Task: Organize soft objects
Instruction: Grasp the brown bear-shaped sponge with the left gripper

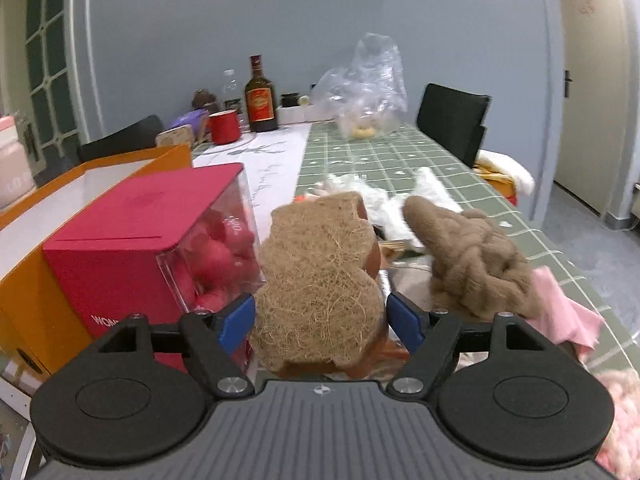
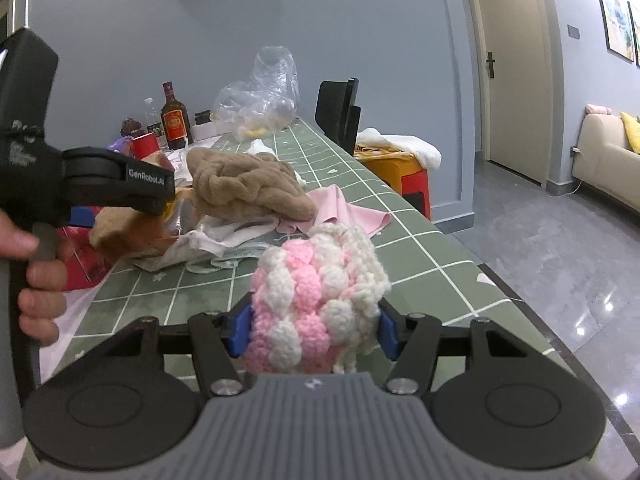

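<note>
Here, left gripper (image 1: 320,316) clamps the fibre pad (image 1: 316,280), right gripper (image 2: 314,330) the yarn (image 2: 320,296); lift both clear of the pile (image 2: 248,188) slowly.

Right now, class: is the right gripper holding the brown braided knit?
No. The right gripper clamps the pink-and-white crocheted piece; the brown braided knit lies on the table.

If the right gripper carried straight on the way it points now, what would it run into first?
The right gripper, shut on the pink-and-white crochet piece, points toward the pink cloth and, just behind it, the brown knitted bundle. The cloth probably comes first, though depth is unclear.
</note>
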Demonstrator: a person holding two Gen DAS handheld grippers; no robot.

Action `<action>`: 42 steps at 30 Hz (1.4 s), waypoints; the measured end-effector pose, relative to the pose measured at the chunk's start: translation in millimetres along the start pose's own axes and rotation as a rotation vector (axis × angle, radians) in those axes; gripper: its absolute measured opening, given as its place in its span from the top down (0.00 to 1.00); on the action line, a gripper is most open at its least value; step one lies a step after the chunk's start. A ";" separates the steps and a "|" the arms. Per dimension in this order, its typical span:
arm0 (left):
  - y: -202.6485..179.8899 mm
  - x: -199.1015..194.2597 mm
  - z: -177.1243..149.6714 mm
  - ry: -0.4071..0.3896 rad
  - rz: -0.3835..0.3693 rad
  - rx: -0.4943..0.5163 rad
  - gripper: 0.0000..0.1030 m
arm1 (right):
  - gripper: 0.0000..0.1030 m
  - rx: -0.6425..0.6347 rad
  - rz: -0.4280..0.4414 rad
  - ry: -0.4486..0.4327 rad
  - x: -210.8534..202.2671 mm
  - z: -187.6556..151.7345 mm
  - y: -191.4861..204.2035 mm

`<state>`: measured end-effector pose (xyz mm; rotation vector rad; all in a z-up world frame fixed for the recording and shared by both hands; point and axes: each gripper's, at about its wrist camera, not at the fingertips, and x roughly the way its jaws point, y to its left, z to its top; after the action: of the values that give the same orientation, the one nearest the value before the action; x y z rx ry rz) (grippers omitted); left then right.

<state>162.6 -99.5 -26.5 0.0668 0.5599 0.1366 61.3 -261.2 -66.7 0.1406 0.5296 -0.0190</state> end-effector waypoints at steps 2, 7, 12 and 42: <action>2.8 4.7 3.2 0.015 -0.017 0.009 0.15 | 0.42 0.003 0.001 -0.001 0.6 0.0 -0.4; 10.4 12.7 3.7 0.049 -0.012 -0.015 0.24 | 0.42 0.010 0.008 -0.005 -1.1 -1.6 -3.4; 17.1 -4.3 -3.9 -0.004 -0.035 0.020 0.50 | 0.42 -0.008 -0.025 -0.015 -4.6 -2.1 -0.4; -1.9 13.2 -15.4 -0.058 0.027 0.120 0.46 | 0.38 -0.020 0.031 0.000 -2.8 -4.4 10.4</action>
<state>165.7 -99.0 -46.7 0.1948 0.5089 0.1268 57.2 -250.4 -67.7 0.1295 0.5270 0.0162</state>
